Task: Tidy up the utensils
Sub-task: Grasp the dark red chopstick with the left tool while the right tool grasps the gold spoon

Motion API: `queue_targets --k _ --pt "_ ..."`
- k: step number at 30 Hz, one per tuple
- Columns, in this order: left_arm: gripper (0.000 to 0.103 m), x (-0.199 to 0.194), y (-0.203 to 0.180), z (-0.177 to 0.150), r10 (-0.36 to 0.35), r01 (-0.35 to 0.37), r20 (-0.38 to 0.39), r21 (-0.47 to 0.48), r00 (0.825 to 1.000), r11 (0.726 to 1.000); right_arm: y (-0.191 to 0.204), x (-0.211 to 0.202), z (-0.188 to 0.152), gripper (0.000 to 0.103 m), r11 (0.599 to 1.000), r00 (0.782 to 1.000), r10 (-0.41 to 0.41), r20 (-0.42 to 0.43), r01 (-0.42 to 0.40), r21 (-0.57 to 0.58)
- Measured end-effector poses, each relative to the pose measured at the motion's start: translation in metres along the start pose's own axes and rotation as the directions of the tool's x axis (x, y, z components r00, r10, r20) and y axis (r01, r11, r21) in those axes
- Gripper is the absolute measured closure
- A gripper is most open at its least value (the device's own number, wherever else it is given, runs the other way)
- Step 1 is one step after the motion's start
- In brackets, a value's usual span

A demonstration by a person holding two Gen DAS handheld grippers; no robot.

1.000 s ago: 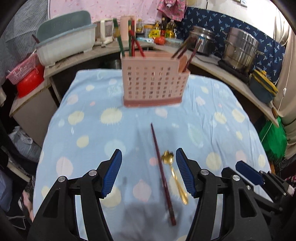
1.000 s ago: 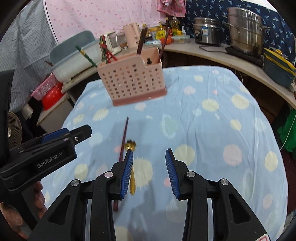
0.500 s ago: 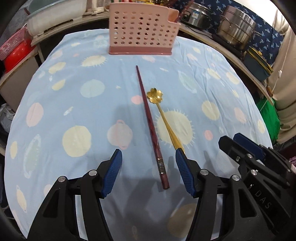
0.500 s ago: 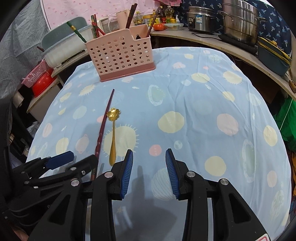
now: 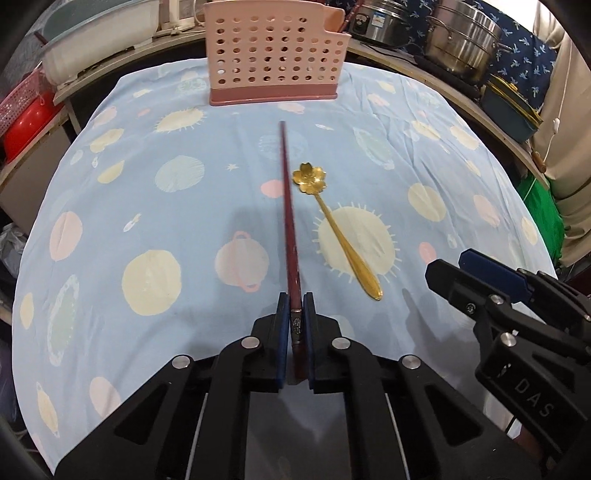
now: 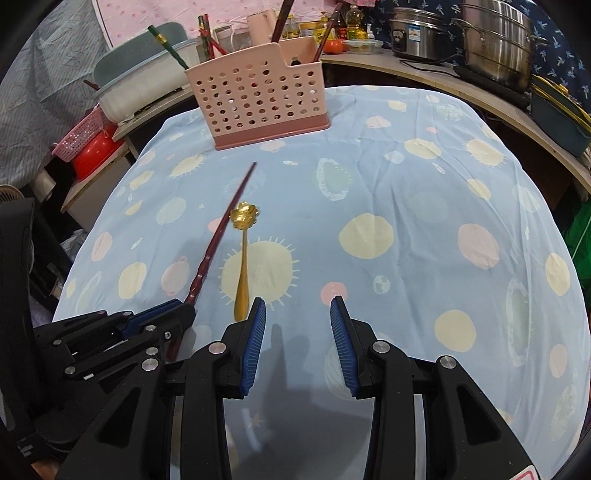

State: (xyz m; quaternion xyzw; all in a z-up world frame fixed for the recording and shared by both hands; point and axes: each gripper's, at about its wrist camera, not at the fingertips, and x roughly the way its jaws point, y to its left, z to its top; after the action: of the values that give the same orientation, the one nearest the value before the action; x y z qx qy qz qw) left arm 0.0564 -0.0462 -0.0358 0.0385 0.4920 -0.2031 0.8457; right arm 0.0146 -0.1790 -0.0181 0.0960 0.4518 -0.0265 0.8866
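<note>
My left gripper [image 5: 295,306] is shut on the near end of a dark red chopstick [image 5: 286,206], which points away toward a pink perforated utensil holder [image 5: 275,55] at the table's far side. A gold flower-headed spoon [image 5: 332,229] lies on the blue cloth just right of the chopstick. In the right wrist view my right gripper [image 6: 297,314] is open and empty, just right of the spoon's [image 6: 243,258] handle end. The chopstick [image 6: 221,236] and left gripper [image 6: 162,317] show at left. The holder [image 6: 258,99] contains several chopsticks.
The round table has a blue patterned cloth [image 5: 147,221]. Behind it a curved counter carries steel pots [image 6: 495,40], a rice cooker [image 6: 417,33], bottles and a white tub [image 6: 144,88]. A red basin [image 6: 94,155] sits low at left. The right gripper shows at the left view's right edge [image 5: 491,284].
My left gripper has moved forward and closed on the chopstick's near end. The right gripper has come lower and nearer the spoon's handle, still open.
</note>
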Motion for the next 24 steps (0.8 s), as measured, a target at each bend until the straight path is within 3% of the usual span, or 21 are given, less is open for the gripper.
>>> queue_targets --k 9,18,24 --pt "0.096 -0.014 0.026 0.009 0.058 -0.056 0.034 -0.058 0.998 0.997 0.025 0.017 0.002 0.072 0.997 0.998 0.06 -0.036 -0.062 -0.055" --pt "0.096 -0.012 0.038 0.012 0.06 -0.058 0.025 -0.088 0.998 0.994 0.028 0.042 0.009 0.083 0.995 0.992 0.094 -0.085 -0.097 -0.028" --pt "0.096 -0.007 0.04 0.011 0.051 -0.05 0.009 -0.095 0.999 0.994 0.033 0.045 0.004 0.091 0.993 0.992 0.105 -0.074 -0.109 -0.051"
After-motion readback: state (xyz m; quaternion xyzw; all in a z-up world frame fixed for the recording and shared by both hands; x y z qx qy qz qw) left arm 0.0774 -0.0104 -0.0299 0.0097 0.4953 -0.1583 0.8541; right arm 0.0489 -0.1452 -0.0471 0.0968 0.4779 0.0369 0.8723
